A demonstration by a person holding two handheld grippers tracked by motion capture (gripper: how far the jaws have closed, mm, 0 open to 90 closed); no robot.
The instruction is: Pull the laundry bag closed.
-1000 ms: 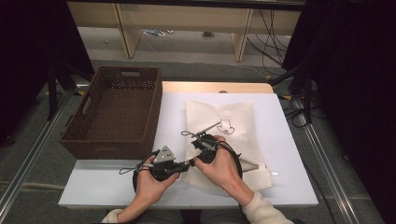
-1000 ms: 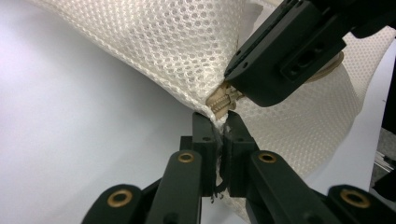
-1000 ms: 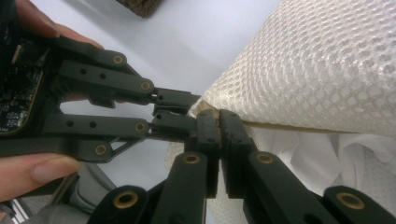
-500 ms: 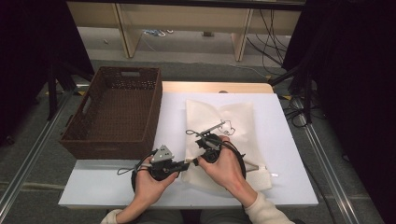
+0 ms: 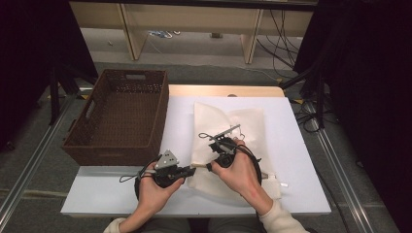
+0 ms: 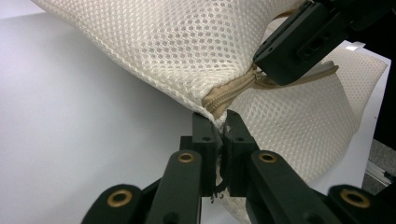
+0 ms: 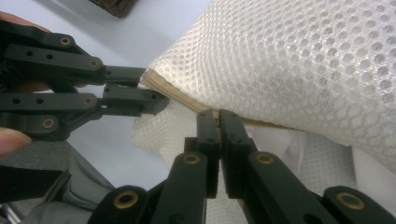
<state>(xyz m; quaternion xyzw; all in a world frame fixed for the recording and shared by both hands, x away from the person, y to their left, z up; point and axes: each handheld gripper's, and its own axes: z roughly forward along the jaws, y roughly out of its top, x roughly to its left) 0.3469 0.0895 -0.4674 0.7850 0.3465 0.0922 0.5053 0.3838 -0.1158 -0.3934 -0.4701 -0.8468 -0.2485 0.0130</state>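
So this is a mesh laundry bag point(image 5: 228, 131) lying on the white table point(image 5: 301, 145), roughly in the middle and running toward the near edge, with a brown wicker basket point(image 5: 121, 116) sitting at the table's left edge. The basket has nothing in it as far as the high view shows.

Both grippers are working the bag's near-left corner, where the tan zipper point(image 6: 233, 91) ends. The left gripper point(image 6: 222, 126) has its jaws pressed together on the mesh right at the zipper's end, pinching that corner and holding it up off the table. The right gripper point(image 7: 218, 123) sits just beside it, jaws pressed together too, clamped on the zipper edge a little further along; whether it has the actual pull tab or just the tape is hard to tell, since the jaws cover it.

Looks like the step in hand is working the zipper: one side anchors the corner, the other is set to drag along the seam. Best guess for the next move is that the left one keeps its pinch steady while the right one pulls along the zipper line, away from the left. If the right pinch is only on fabric, the bag will just stretch and bunch instead of the zipper sliding.
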